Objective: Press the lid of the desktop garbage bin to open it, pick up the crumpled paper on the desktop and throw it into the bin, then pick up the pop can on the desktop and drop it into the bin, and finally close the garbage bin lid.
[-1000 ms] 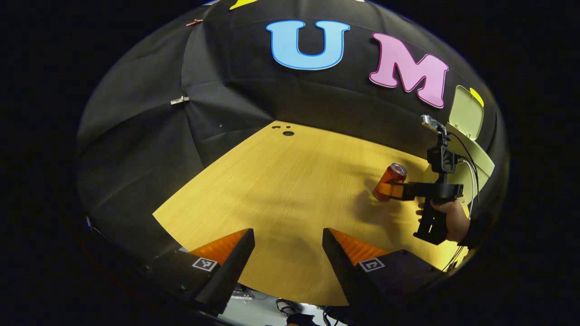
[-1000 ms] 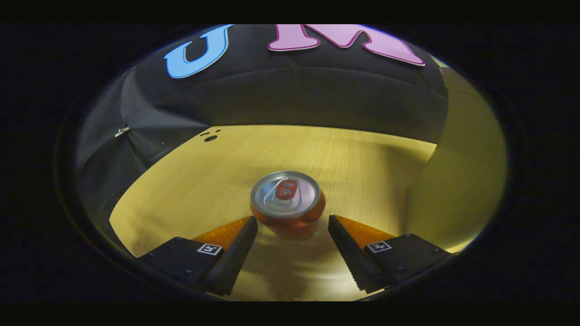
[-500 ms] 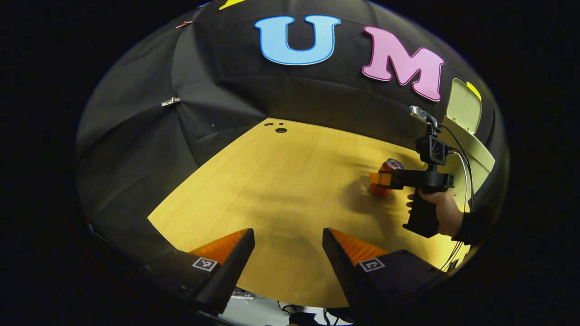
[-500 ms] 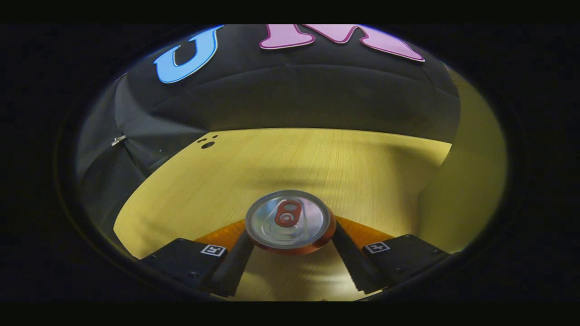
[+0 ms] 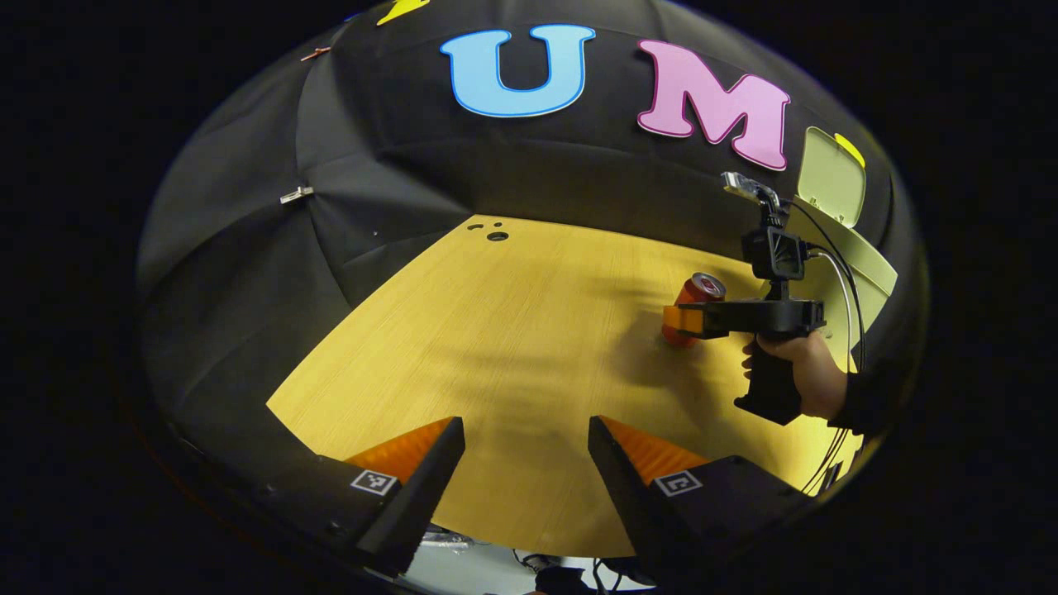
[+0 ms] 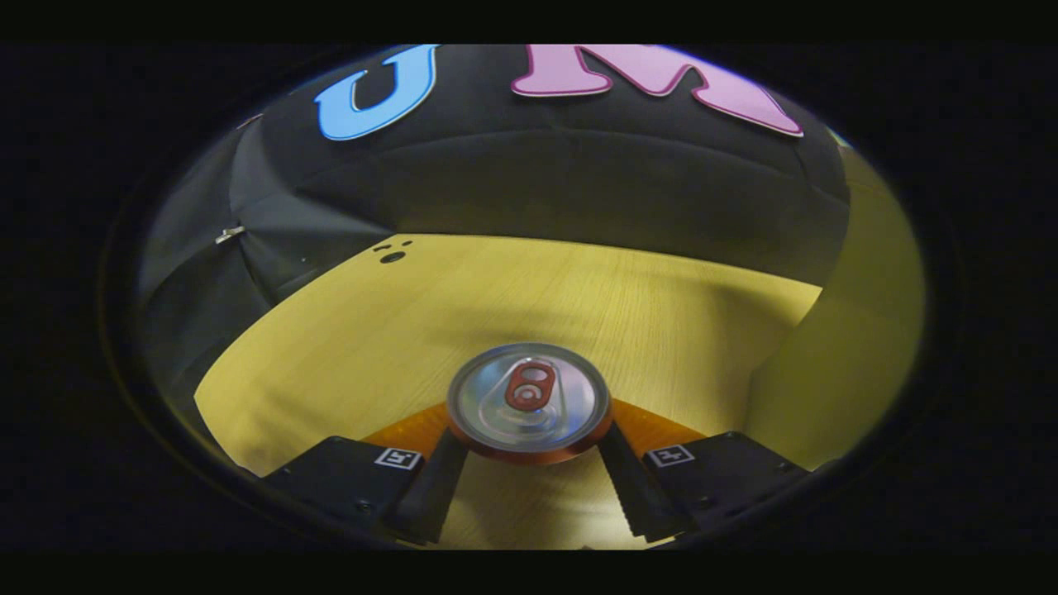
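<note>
The right hand-held gripper is clenched around an upright red pop can near the desk's right edge, beside the open-lidded garbage bin. The left hand-held gripper hangs wide open, empty.

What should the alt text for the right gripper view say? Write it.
The right gripper grips an upright pop can between both fingers, seen from above on a wooden table. The pale green bin stands to the right.

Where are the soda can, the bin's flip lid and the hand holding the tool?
pop can [image 6: 529, 395], right gripper view, on its silver top.
bin lid [image 5: 831, 177], left gripper view, on its raised inner face.
hand [image 5: 806, 372], left gripper view, on its back.
</note>
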### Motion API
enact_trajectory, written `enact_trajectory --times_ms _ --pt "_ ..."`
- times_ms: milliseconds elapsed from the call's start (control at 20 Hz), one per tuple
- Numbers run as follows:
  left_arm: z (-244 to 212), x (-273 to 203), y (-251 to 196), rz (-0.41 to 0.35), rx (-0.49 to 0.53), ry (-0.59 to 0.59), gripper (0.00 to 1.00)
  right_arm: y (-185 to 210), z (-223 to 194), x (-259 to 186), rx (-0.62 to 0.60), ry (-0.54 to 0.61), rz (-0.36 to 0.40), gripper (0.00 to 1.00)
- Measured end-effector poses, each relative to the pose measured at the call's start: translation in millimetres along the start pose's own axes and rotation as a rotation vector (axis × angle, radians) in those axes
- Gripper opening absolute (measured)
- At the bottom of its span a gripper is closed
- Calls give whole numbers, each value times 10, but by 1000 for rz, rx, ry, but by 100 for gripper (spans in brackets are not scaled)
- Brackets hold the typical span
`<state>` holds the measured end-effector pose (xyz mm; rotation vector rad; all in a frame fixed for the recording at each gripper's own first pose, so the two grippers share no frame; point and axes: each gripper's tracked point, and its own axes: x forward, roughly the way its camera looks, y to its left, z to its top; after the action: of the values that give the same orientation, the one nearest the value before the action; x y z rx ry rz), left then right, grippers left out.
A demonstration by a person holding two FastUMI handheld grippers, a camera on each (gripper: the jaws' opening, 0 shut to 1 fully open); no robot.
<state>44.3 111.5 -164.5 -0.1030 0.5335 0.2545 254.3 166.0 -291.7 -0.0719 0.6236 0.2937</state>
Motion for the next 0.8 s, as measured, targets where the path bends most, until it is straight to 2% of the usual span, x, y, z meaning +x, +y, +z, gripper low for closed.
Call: enact_trajectory --times_ms 350,650,800 --pt "13 -63 -134 -33 9 -31 97 215 295 -711 -61 -50 67 83" --pt "49 -203 -308 -111 105 -64 97 367 600 -1519 -67 -122 123 83" --pt "39 -261 -389 -151 141 -81 97 345 788 -1928 -55 -162 125 83"
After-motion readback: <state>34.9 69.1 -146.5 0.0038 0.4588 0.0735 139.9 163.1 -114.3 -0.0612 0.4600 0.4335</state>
